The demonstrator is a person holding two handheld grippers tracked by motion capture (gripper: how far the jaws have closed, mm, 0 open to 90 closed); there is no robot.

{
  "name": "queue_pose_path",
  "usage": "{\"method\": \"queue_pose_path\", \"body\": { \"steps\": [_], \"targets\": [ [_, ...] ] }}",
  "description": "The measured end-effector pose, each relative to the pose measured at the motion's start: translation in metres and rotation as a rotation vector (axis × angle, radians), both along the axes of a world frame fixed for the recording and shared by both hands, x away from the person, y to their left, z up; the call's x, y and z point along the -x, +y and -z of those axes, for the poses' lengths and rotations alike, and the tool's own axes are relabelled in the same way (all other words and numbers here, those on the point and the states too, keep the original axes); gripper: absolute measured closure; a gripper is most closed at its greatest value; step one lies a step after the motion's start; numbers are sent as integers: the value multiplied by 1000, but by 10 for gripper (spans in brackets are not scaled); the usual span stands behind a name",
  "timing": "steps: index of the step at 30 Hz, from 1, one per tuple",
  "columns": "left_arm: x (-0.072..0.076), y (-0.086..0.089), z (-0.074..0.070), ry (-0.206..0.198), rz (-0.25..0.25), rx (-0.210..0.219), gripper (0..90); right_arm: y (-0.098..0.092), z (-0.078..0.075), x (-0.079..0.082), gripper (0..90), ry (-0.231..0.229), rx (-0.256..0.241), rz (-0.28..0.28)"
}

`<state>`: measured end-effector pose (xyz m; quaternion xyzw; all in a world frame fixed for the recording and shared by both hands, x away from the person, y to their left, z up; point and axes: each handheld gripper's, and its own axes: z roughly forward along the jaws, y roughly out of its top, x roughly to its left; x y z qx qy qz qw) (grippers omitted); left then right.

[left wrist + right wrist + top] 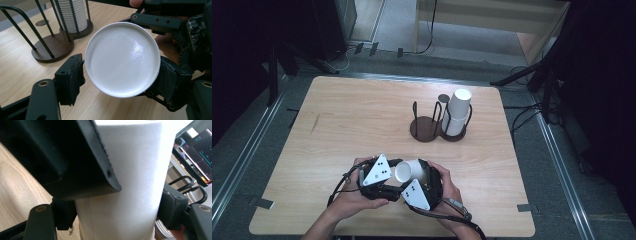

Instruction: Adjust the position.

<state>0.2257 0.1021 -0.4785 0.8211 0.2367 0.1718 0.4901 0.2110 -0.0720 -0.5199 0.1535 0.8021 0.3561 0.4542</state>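
A white paper cup (pixel 408 171) is held on its side just above the table's front edge, between both grippers. In the left gripper view its round bottom (pixel 122 58) faces the camera, and my left gripper (pixel 122 77) has a pad on each side of it. My left gripper (pixel 398 173) comes at the cup from the left. The cup's wall (pixel 130 182) runs up the right gripper view, with my right gripper (pixel 117 212) shut on it. In the high view my right gripper (pixel 420 176) holds the cup from the near side.
A dark double cup stand (pixel 425 131) sits right of the table's middle. Its left ring is empty; its right ring holds a stack of white cups (pixel 457 114). A small dark disc (pixel 443 98) lies behind it. A monitor (pixel 200 142) glows beyond the table.
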Motion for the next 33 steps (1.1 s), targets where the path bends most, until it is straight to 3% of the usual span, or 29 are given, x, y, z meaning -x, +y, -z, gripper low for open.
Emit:
{"method": "queue_pose_path", "body": {
  "steps": [14, 23, 33],
  "targets": [
    [0, 1, 2, 0, 14, 15, 340, -3, 0, -1, 267, 0, 18, -14],
    [-3, 6, 3, 11, 28, 35, 373, -5, 0, -3, 158, 39, 12, -22],
    [-8, 18, 2, -6, -42, 107, 375, -13, -13, -1, 64, 12, -38, -19]
  ]
}}
